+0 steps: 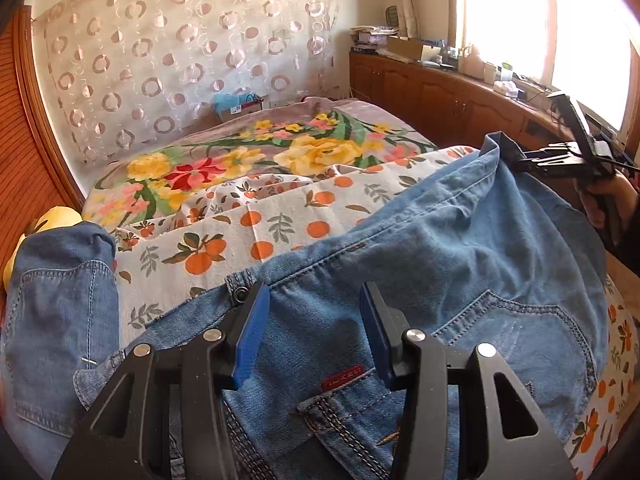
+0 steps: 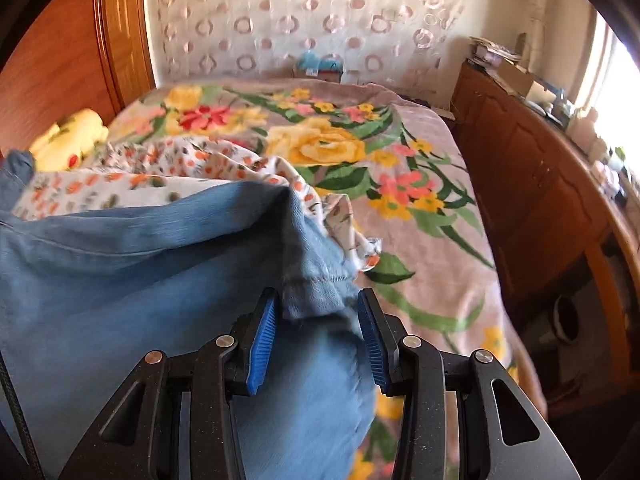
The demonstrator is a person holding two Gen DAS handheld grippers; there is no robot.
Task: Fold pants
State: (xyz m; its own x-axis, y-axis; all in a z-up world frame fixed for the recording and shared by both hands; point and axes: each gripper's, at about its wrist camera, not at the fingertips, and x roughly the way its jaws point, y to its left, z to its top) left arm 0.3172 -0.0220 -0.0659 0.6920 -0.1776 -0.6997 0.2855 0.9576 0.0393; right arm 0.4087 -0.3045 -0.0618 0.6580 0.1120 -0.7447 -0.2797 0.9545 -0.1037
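Right wrist view: jeans (image 2: 132,264) motion-blurred, worst near the right gripper (image 2: 316,336); whether the pads press the hem between them cannot be told. Jeans cut off at 9 and 6 o'clock.

Left wrist view: jeans run under the left gripper (image 1: 316,332) and out at 6 o'clock. A hand (image 1: 604,204) at 3 o'clock, cropped by the rim. Window (image 1: 512,12) at 1 o'clock blown out. Clutter on the cabinet (image 1: 440,92) too small to identify.
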